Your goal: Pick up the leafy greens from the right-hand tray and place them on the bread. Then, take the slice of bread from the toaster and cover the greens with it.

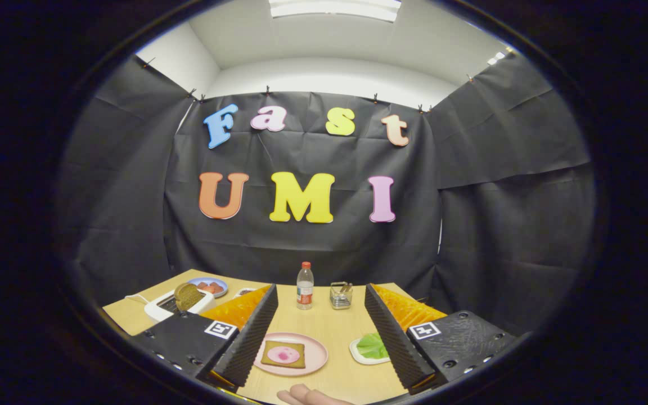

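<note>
I am holding my tongs [321, 337] wide apart above the desk [324, 320]; the green leafy lettuce [373, 346] on its small white tray [358, 354] is lying just inside my right finger.

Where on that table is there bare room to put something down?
Bare wood lies between the pink plate and the bottle, between the open claw's fingers. Another small patch sits between the plate and the greens' tray. It is crowded around the toaster and blue plate behind it.

Jaws spread wide over table [329, 329]; bread [283, 354] between, greens [373, 345] beside.
</note>
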Available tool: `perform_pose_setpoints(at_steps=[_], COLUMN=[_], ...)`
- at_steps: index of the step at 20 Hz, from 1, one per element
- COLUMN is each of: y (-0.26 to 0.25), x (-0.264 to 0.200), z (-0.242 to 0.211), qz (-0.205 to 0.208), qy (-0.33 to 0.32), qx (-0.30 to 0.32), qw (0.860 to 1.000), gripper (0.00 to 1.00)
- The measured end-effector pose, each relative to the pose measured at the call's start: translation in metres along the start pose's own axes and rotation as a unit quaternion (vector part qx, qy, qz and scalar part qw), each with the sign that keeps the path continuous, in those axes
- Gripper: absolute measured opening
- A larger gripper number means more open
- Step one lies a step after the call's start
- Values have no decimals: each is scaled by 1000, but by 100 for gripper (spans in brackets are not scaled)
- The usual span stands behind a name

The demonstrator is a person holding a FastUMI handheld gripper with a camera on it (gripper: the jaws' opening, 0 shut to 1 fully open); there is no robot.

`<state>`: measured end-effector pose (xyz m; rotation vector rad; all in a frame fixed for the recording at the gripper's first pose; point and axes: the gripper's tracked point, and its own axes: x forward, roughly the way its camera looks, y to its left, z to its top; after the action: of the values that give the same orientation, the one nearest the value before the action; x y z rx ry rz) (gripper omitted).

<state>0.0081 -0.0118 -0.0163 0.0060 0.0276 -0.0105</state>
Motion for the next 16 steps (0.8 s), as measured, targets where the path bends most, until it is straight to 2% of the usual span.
perform_pose_setpoints(at_steps=[5,10,16], y=[-5,-30,-111], x=[18,60,127], z=[-15,-65,-146], qz=[-6,-15,-80], qy=[6,62,148], qx=[-18,-5,-29], qw=[1000,998,985], gripper=[95,95,95])
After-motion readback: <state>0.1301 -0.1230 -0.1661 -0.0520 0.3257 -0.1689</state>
